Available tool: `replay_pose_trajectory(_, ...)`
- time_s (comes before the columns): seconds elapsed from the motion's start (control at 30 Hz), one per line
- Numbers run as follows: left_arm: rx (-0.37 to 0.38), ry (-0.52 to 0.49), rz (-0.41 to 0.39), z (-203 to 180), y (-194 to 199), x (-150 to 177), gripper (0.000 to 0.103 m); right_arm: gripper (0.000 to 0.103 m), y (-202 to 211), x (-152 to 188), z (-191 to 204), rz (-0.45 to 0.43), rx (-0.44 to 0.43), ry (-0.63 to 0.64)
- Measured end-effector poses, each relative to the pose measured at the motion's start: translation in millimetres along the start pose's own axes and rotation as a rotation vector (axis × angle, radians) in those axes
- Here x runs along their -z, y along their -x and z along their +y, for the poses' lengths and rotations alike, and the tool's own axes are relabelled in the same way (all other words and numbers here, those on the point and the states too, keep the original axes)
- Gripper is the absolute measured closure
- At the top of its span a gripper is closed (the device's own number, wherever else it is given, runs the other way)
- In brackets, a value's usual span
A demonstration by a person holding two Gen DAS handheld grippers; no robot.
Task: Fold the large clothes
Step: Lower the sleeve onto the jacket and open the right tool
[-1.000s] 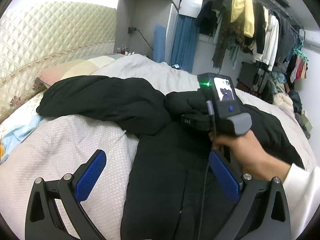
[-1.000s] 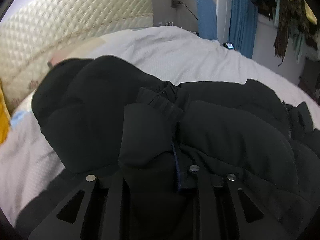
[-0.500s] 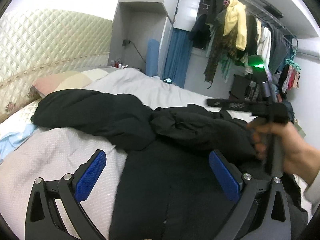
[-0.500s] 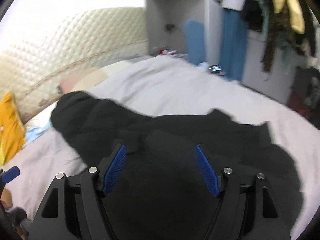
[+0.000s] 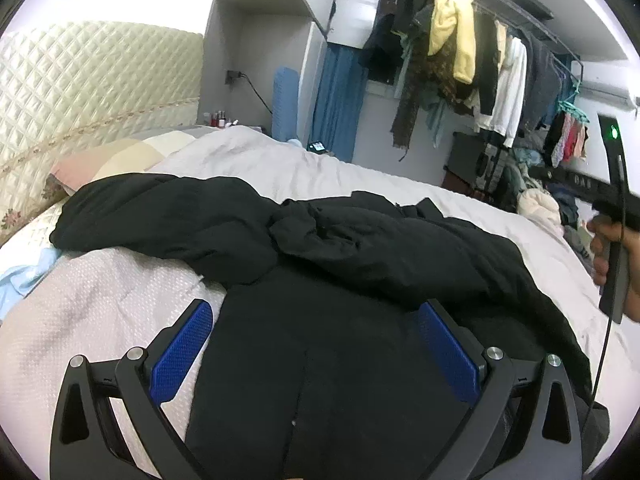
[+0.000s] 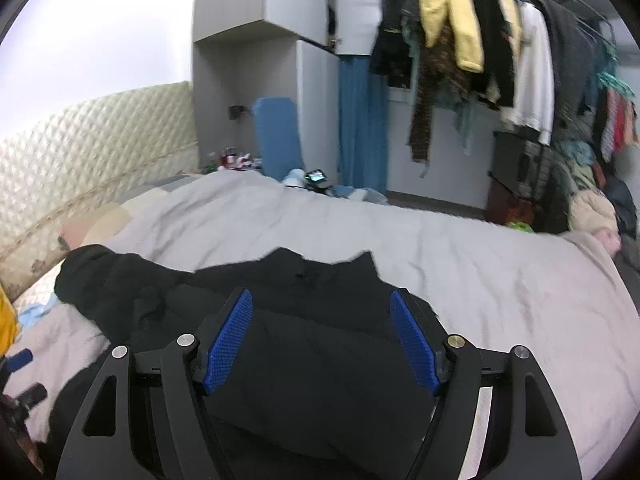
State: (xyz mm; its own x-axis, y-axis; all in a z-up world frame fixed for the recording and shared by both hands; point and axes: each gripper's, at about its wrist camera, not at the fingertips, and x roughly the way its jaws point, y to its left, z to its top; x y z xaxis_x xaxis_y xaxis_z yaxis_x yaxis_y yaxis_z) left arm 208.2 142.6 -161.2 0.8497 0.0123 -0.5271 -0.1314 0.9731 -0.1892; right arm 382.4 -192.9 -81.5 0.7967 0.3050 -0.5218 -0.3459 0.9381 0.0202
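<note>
A large black padded coat (image 5: 328,264) lies spread on the bed, one sleeve stretched left toward the pillow and a bunched fold across its middle. My left gripper (image 5: 316,344) is open and empty, held just above the coat's lower part. My right gripper (image 6: 320,336) is open and empty, raised above the coat (image 6: 280,312). The right gripper's body, in a hand, shows at the right edge of the left wrist view (image 5: 614,216).
The bed (image 5: 280,164) has a light quilt, a quilted headboard (image 5: 80,92) and a pink pillow (image 5: 100,160) at the left. A light blue cloth (image 5: 24,276) lies at the bed's left edge. A crowded clothes rail (image 6: 500,48) hangs beyond the bed, with a phone (image 6: 318,178) at the far edge.
My right gripper let go of the coat's bunched fold, opened, and lifted up and away to the right. The left gripper stayed open over the coat.
</note>
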Motion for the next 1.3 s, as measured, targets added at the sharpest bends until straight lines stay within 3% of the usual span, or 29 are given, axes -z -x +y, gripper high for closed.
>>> replay_pose_trajectory(0.2,0.002,-0.021,0.023,-11,-2,7,0.000,0.034,-8,54,-30,0.092,0.010,-0.060)
replay_pose_trajectory(0.53,0.010,-0.005,0.071,-15,-10,13,0.000,0.041,-39,134,-45,0.309,0.055,-0.018)
replay_pose_trajectory(0.7,-0.017,-0.035,0.075,-21,-12,15,0.000,0.044,-43,137,-49,0.232,0.129,0.001)
replay_pose_trajectory(0.8,-0.027,-0.034,0.089,-22,-14,17,0.000,0.066,-41,136,-45,0.184,0.139,-0.034)
replay_pose_trajectory(0.9,-0.023,-0.017,0.090,-22,-14,17,0.000,0.079,-35,130,-42,0.136,0.142,-0.067)
replay_pose_trajectory(1.3,0.010,-0.019,0.096,-31,-5,19,0.000,0.081,-26,128,-80,0.061,0.167,-0.293)
